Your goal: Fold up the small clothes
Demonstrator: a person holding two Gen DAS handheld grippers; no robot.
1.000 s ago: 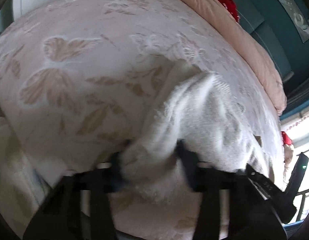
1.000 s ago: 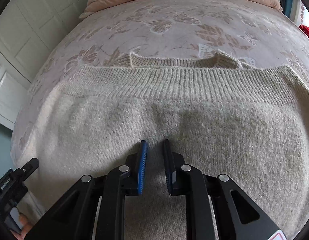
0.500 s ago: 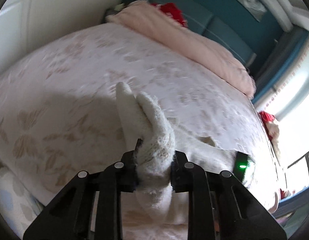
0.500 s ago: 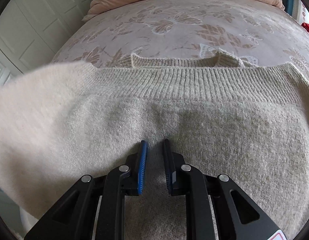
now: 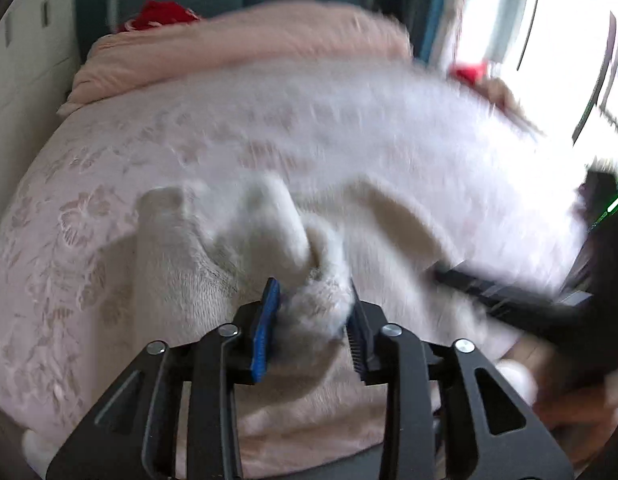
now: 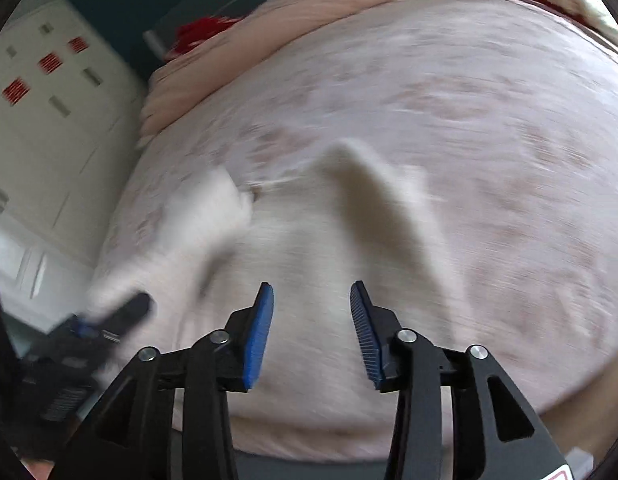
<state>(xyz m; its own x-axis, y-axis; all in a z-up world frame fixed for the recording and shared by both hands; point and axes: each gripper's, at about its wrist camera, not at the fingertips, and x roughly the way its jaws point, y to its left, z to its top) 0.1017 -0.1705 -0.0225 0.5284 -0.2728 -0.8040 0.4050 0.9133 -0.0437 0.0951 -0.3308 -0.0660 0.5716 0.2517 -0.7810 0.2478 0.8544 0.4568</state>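
A cream knitted sweater (image 5: 181, 264) lies on the pink floral bedspread (image 5: 93, 184). My left gripper (image 5: 311, 300) holds a bunched fold of the sweater between its fingers, just above the garment. In the right wrist view the sweater (image 6: 309, 240) lies bunched ahead, with a raised fold. My right gripper (image 6: 312, 300) is open and empty above the sweater's near part. The left gripper (image 6: 109, 316) shows blurred at the left of that view. The right gripper (image 5: 509, 292) shows blurred at the right of the left wrist view.
A rolled pink duvet (image 5: 237, 40) lies across the head of the bed with a red item (image 5: 161, 14) behind it. White wardrobe doors (image 6: 37, 120) stand to the left. A bright window (image 5: 569, 40) is at the right.
My left gripper has swung the sweater's held part up and over toward the middle. My right gripper has lifted off the sweater, pulled back and opened. Both views are motion-blurred now.
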